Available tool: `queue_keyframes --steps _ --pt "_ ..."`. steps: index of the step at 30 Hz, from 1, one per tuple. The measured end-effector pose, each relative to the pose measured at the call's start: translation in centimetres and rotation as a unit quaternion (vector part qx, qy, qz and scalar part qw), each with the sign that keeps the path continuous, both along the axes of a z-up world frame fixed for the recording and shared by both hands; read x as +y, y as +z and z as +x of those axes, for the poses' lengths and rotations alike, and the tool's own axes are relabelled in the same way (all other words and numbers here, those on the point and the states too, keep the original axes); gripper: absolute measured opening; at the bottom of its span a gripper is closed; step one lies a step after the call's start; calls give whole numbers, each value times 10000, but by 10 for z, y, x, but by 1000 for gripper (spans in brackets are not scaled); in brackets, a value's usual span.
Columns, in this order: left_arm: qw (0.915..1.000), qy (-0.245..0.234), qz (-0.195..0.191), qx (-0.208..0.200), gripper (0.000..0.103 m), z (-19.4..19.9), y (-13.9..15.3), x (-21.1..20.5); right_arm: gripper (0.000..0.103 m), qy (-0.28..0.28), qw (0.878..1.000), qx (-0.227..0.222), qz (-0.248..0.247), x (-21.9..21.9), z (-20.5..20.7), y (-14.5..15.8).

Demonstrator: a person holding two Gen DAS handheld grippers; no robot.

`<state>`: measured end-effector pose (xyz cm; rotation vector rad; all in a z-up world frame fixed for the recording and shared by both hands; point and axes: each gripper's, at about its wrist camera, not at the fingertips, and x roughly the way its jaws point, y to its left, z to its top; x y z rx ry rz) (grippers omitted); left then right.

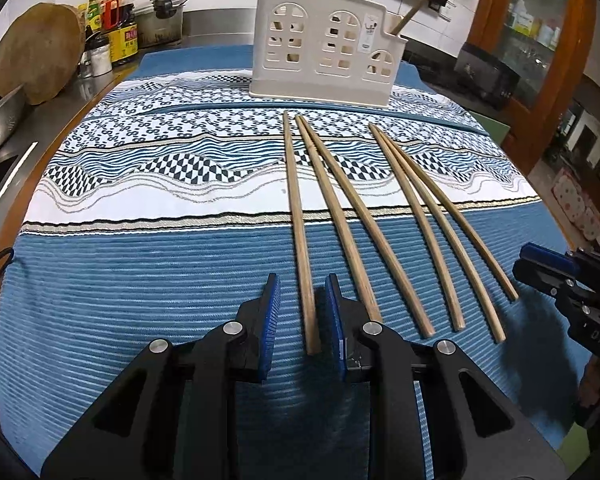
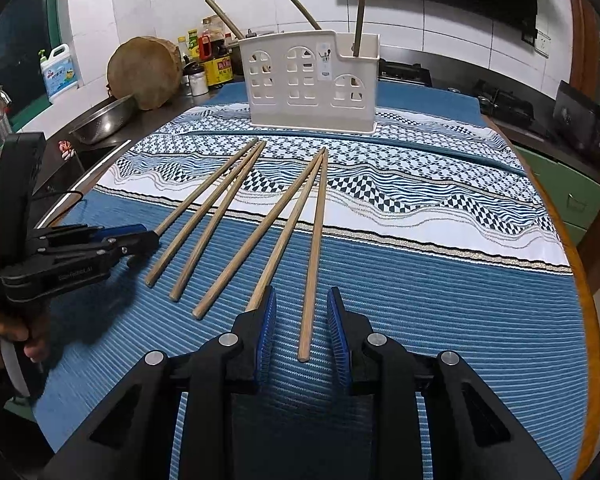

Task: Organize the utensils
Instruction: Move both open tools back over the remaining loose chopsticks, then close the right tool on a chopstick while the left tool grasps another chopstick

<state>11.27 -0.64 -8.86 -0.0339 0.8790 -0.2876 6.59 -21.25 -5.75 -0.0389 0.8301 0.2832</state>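
Both spread: left gripper (image 1: 303, 320) straddling leftmost chopstick (image 1: 298, 232), right gripper (image 2: 303, 332) straddling rightmost chopstick (image 2: 314, 256). Light, stiff, round, roll-prone; best pinched near thick ends between pads.

A home kitchen: sauce bottles (image 2: 214, 58), a round chopping block (image 2: 146, 72), a gas stove (image 2: 504, 104), tiled walls (image 2: 440, 20).

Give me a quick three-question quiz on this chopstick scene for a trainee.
1. How many chopsticks lie flat on the cloth?
2. True or false: the right gripper is shut on a chopstick.
3. Multiple choice: the white holder contains A) three standing chopsticks, B) spoons, C) nothing.
Key: 1. Six. 2. False: its fingers are open on either side of the rightmost chopstick. 3. A.
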Motion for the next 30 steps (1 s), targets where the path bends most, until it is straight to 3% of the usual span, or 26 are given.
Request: queue_keyframes --steps 2,18,24,30 --pt "10000 6 20 10 23 2 0 -1 21 2 10000 30 20 -1 1 -2" --pt "9998 -179 -16 35 23 9 -2 -9 20 4 9996 284 -50 5 7 -18" --pt "9999 -73 45 54 7 12 -3 -6 9 -107 9993 354 -59 2 12 -20" --pt "10000 -14 -14 46 6 10 1 -3 8 -132 9996 255 23 -1 10 -16"
